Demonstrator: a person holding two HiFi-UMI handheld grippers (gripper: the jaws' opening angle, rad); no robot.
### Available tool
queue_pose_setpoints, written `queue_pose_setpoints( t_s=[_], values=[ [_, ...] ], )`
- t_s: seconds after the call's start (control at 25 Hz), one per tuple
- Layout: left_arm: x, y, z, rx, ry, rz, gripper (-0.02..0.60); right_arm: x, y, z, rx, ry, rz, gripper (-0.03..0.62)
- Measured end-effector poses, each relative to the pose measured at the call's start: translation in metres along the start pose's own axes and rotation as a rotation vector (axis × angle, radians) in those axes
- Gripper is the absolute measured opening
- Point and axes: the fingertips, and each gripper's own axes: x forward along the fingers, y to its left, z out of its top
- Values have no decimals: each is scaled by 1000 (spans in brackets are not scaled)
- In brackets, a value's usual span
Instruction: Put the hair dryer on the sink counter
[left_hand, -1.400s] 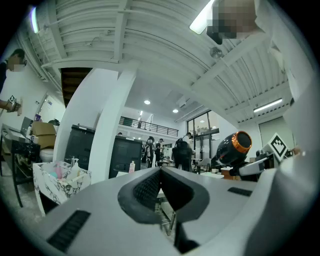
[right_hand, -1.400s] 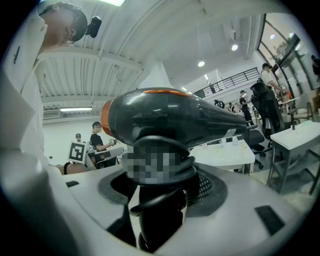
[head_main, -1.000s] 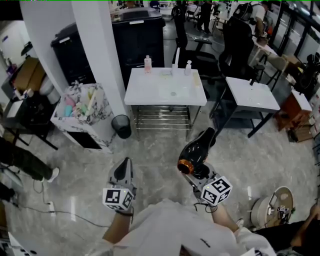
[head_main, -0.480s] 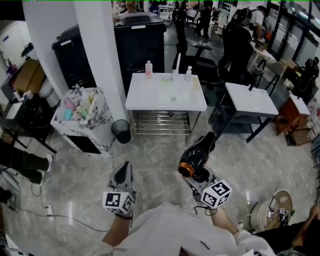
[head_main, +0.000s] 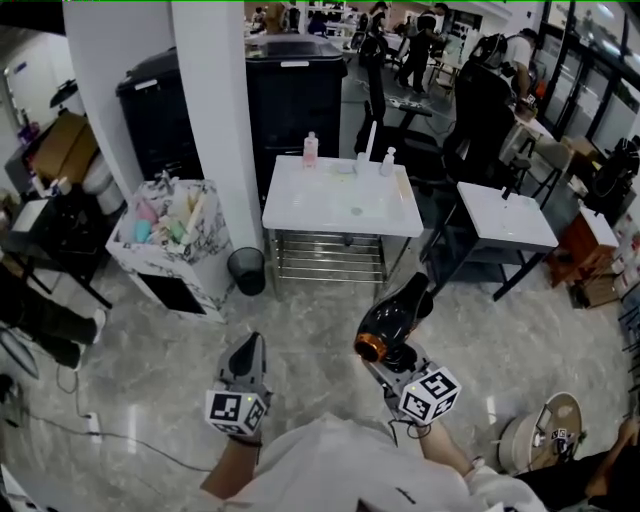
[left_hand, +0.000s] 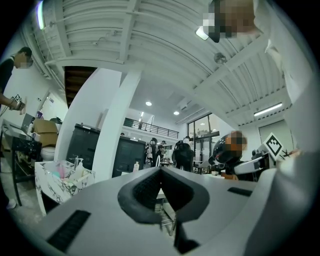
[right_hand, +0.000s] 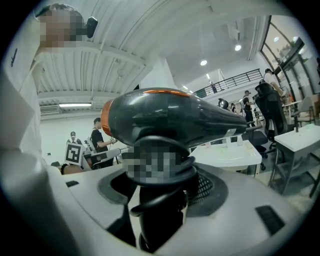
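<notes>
A black hair dryer (head_main: 393, 318) with an orange rear ring is held upright by its handle in my right gripper (head_main: 397, 352), whose jaws are shut on the handle with the cord coiled round it. In the right gripper view the hair dryer (right_hand: 175, 117) fills the middle, nozzle pointing right. The white sink counter (head_main: 300, 205) stands ahead on a metal frame, well beyond both grippers; the sink counter (right_hand: 235, 152) shows behind the dryer. My left gripper (head_main: 247, 352) is shut and holds nothing; its jaws meet in the left gripper view (left_hand: 161, 186).
Bottles (head_main: 310, 148) and a tap stand at the counter's back edge. A white pillar (head_main: 215, 110), a patterned bin of items (head_main: 165, 235) and a small black wastebasket (head_main: 244, 270) stand left. A second white table (head_main: 505, 215) and office chairs are right. A person's legs (head_main: 45, 325) are at the far left.
The view has moved forward a little, so the sink counter sits lower and nearer in the head view. Both grippers keep their grip and pose.
</notes>
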Motion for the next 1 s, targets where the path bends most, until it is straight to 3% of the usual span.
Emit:
queue_pose_setpoints(
  t_s=[0.6,1.0],
  values=[
    [25,35,-14,-20,32,13,23,54,-6,-7,5,41,21,284],
    [110,62,-6,1,12,28,23,120,-63,22,-11,32,68,284]
  ],
)
